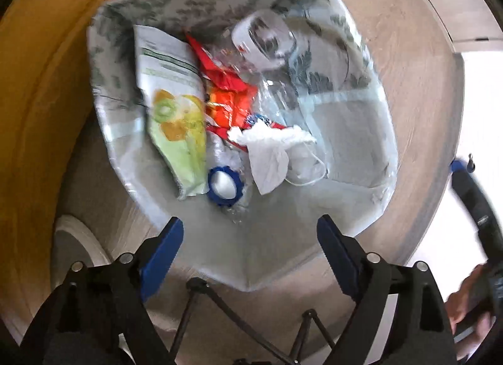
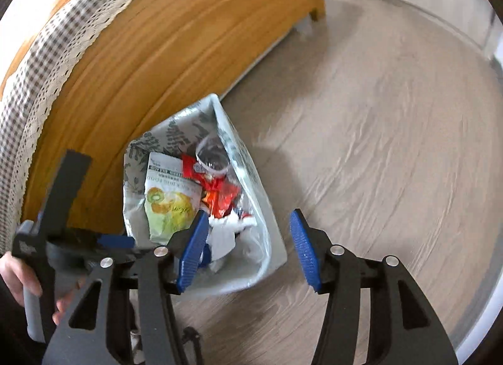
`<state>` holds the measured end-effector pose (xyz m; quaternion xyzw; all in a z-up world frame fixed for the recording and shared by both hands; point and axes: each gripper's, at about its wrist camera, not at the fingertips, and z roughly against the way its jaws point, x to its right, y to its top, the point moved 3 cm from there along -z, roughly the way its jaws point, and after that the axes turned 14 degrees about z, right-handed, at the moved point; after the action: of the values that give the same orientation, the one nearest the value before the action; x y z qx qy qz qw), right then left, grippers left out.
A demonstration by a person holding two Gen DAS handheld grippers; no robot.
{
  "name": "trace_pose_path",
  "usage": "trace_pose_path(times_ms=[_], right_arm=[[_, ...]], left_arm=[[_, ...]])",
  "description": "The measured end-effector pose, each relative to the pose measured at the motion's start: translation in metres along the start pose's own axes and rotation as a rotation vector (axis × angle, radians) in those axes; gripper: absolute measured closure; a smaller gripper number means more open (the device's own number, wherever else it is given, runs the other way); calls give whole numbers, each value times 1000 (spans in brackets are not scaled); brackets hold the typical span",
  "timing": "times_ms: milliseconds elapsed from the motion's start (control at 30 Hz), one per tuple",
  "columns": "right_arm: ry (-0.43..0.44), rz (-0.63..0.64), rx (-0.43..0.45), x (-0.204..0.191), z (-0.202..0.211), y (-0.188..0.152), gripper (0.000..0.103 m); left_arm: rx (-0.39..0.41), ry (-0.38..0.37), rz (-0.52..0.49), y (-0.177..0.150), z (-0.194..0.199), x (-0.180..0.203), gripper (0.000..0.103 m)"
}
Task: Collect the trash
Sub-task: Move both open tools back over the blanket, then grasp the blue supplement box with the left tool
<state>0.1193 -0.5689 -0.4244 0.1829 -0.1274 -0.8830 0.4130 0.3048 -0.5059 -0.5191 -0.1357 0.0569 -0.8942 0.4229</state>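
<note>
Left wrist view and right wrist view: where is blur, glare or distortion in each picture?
Left wrist view: motion blur smears the fern-printed white bin liner and the green fruit-printed snack pouch; the right edge is overexposed white. Right wrist view: the grey wood-grain floor is streaked by blur; fisheye bends the orange wooden furniture panel.

a grey wood-grain floor [image 2: 377, 144] carries the lined trash bin [image 2: 276, 248] beside a wooden cabinet [image 2: 157, 50].

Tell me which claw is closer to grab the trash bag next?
Probably the left claw: it hangs open right above the trash bag. The right claw, open too, points mostly at the floor.
</note>
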Motion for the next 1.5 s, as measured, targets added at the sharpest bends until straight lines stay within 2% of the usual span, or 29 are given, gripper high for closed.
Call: trace_pose_path(times_ms=[233, 433, 533, 633, 700, 767, 833, 967, 1067, 1167, 1267, 1400, 1500], right_arm=[[-23, 85, -36, -20, -6, 2, 50], [-44, 132, -60, -36, -1, 5, 50], [-70, 163, -66, -47, 8, 12, 50], [-108, 206, -40, -60, 26, 27, 50], [-128, 233, -4, -72, 47, 42, 50], [-144, 264, 38, -87, 67, 57, 49], [-158, 300, 81, -106, 86, 72, 47], [-152, 374, 169, -153, 120, 102, 47], [-101, 418, 242, -206, 141, 126, 47], [-66, 479, 286, -257, 147, 143, 47], [-57, 540, 330, -312, 145, 160, 47], [65, 575, 341, -397, 126, 175, 47], [150, 639, 309, -485, 97, 185, 47]], left_arm=[[82, -45, 116, 8, 39, -18, 15], [125, -63, 114, -4, 64, -15, 15], [217, -66, 57, -9, 90, -3, 15], [380, -115, -1, -17, 147, 3, 15], [516, -161, -3, -27, 198, -5, 15], [615, -193, 18, -35, 238, -20, 15], [699, -211, 44, -43, 277, -44, 15], [863, -214, 132, -64, 348, -117, 15], [963, -190, 224, -80, 387, -182, 15], [1053, -126, 316, -94, 408, -249, 14], [1097, -55, 443, -105, 412, -318, 14], [1099, 11, 596, -112, 407, -408, 14], [1082, 35, 711, -114, 413, -469, 15]])
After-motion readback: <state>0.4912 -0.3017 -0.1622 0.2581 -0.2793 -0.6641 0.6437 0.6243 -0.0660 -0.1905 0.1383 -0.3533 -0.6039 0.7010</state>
